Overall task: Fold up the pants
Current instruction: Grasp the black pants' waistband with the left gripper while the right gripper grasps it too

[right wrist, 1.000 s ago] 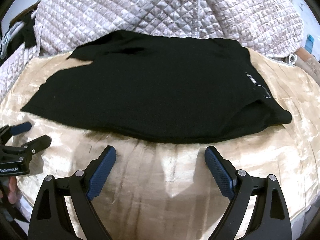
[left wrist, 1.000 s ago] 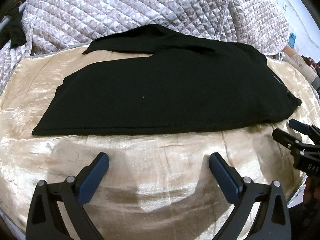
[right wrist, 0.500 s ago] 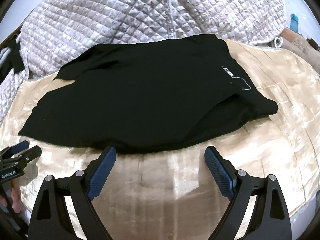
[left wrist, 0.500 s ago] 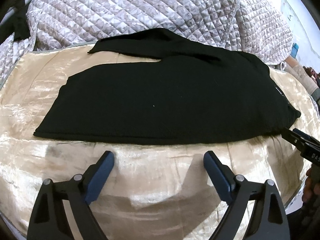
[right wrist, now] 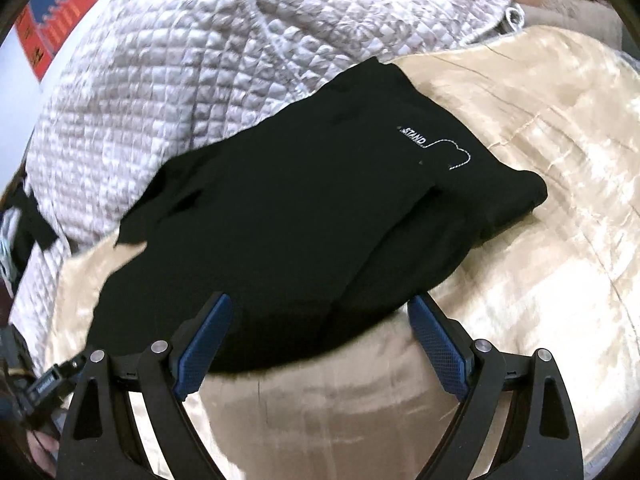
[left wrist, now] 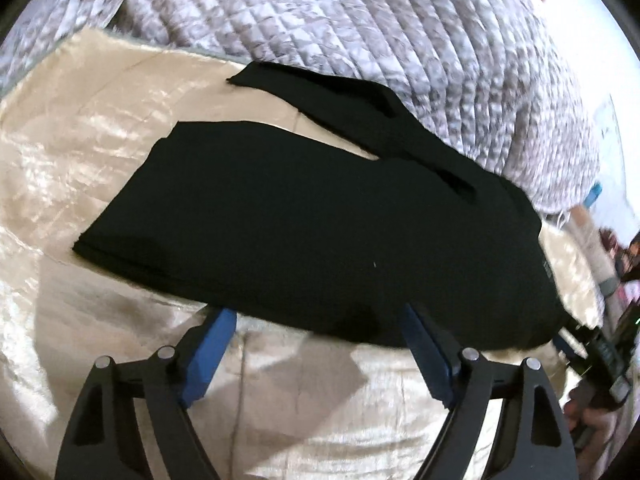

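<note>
Both hand-held grippers, left (left wrist: 316,334) just been closing and right (right wrist: 318,320), gape empty at pants (right wrist: 300,220) edge; risk: pinching only top layer, fold skews.

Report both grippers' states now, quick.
Left gripper: open, jaws just been closing a little, holding nothing, at the near edge of the black pants.
Right gripper: open, holding nothing.

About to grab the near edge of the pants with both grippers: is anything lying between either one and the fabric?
Nothing visible. The left gripper and right gripper are both open at the near edge of the black pants, with only bare gold bedspread around.
</note>
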A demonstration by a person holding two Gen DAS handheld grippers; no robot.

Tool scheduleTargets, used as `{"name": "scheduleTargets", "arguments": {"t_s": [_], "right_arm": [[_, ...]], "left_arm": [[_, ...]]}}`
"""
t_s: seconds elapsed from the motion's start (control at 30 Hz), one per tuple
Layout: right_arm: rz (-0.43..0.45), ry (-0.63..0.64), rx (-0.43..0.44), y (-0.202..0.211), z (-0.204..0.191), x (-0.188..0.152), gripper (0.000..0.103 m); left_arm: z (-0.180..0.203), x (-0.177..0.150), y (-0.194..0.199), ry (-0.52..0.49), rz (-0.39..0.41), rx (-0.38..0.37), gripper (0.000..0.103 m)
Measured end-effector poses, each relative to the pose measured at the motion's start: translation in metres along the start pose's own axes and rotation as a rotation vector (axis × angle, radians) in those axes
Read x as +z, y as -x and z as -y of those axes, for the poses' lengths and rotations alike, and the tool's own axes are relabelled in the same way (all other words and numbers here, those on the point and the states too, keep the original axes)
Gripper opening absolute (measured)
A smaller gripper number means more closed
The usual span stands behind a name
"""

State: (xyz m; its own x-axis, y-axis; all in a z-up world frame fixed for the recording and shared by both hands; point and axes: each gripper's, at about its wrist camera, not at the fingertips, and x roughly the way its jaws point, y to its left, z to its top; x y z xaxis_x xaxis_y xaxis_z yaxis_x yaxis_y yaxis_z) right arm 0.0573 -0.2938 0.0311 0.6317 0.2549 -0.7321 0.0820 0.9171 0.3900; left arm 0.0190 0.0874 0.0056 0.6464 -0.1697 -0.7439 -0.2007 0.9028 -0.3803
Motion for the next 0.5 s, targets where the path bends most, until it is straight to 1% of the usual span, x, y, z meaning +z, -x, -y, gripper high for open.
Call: {"name": "scheduleTargets", "arguments": {"t_s": [0.07, 0.2, 0.27, 0.3, 0.33, 0.37, 0.4, 0.43, 0.47, 0.5], "right_arm": [[0.013, -0.02, 0.011, -0.003, 0.005, 0.005, 0.09], [0.051, -0.088, 0.03, -0.008, 0.018, 0.016, 0.089], [0.062, -0.139, 0.04, -0.013, 0.026, 0.021, 0.083], [0.066, -0.155, 0.04, -0.014, 0.029, 0.023, 0.081], [0.071, -0.172, 0.039, -0.015, 0.032, 0.025, 0.077], [0.074, -0.186, 0.034, -0.015, 0.035, 0.027, 0.071], [0.073, -0.193, 0.027, -0.017, 0.038, 0.028, 0.069], [0.072, -0.194, 0.015, -0.019, 0.04, 0.03, 0.059], [0.071, -0.198, 0.001, -0.021, 0.043, 0.031, 0.048], [0.066, -0.209, -0.012, -0.024, 0.046, 0.032, 0.041]], "left_arm": [[-0.005, 0.004, -0.002, 0.029, 0.009, -0.011, 0.084], [-0.014, 0.013, -0.006, 0.084, 0.023, -0.019, 0.074], [-0.019, 0.016, -0.007, 0.104, 0.031, -0.016, 0.067], [-0.02, 0.017, -0.008, 0.107, 0.036, -0.009, 0.062], [-0.022, 0.019, -0.008, 0.11, 0.042, -0.001, 0.059], [-0.023, 0.02, -0.009, 0.111, 0.047, 0.009, 0.054], [-0.024, 0.022, -0.011, 0.11, 0.05, 0.023, 0.046], [-0.026, 0.023, -0.012, 0.111, 0.055, 0.038, 0.038], [-0.028, 0.025, -0.014, 0.114, 0.057, 0.054, 0.033], [-0.03, 0.026, -0.016, 0.117, 0.057, 0.069, 0.024]]}}
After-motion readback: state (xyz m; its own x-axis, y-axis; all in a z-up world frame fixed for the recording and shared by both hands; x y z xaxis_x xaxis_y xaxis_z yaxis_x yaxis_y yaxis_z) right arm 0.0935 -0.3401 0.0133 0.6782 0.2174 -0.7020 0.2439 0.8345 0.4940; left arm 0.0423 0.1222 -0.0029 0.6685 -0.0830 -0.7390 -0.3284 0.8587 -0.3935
